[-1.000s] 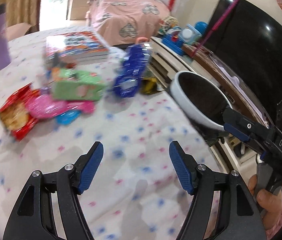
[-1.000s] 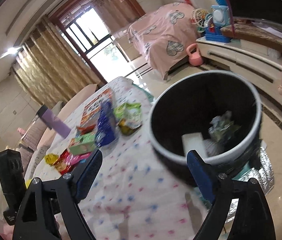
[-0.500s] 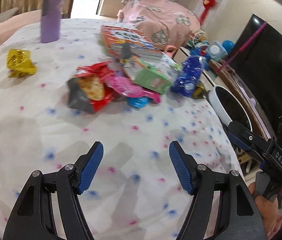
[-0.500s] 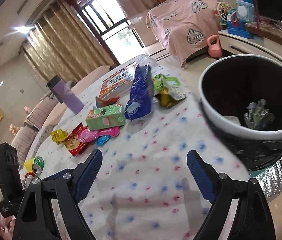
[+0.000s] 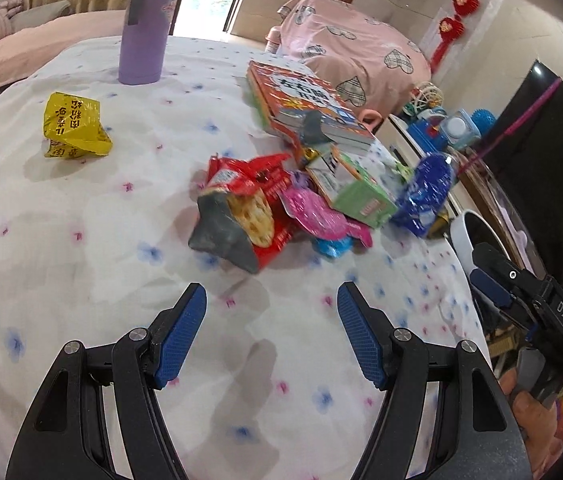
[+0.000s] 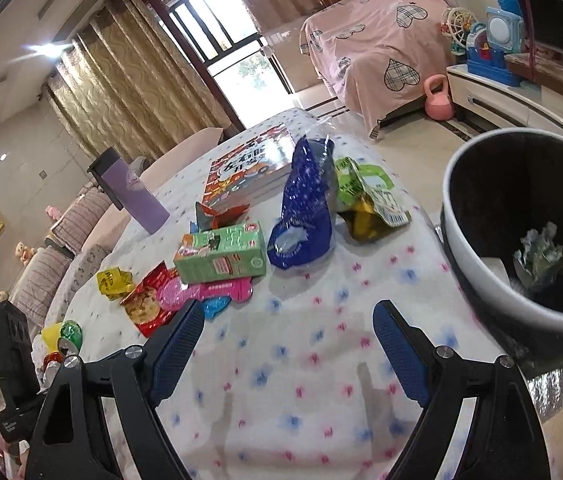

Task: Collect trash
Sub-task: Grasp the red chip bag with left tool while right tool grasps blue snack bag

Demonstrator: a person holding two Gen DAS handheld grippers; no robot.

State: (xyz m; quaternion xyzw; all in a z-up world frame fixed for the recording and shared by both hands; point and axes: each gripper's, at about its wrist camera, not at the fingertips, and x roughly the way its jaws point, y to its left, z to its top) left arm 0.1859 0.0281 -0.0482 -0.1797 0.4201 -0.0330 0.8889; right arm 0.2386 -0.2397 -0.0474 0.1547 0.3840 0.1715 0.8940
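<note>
Trash lies on a white flowered tablecloth (image 5: pixel 81 264): a red snack bag (image 5: pixel 241 208), a pink wrapper (image 5: pixel 317 216), a green carton (image 5: pixel 353 188), a blue bag (image 5: pixel 425 192) and a yellow wrapper (image 5: pixel 73 128). My left gripper (image 5: pixel 271 340) is open and empty, a little short of the red bag. My right gripper (image 6: pixel 287 354) is open and empty over the cloth, with the red bag (image 6: pixel 147 306), green carton (image 6: pixel 221 254) and blue bag (image 6: pixel 305 216) ahead. The white-rimmed black bin (image 6: pixel 477 280) stands at the right with crumpled trash inside.
A purple bottle (image 5: pixel 145 24) and a boxed book (image 5: pixel 305 104) stand at the table's far side. A green-yellow bag (image 6: pixel 369 200) lies near the bin. Cans (image 6: pixel 63 340) sit at the left table edge. A pink-covered sofa (image 6: pixel 381 48) and TV cabinet (image 6: pixel 521 100) lie beyond.
Both grippers have swung left, away from the bin and toward the trash pile. The bin has slid to the right edge of both views. Both stay open.
</note>
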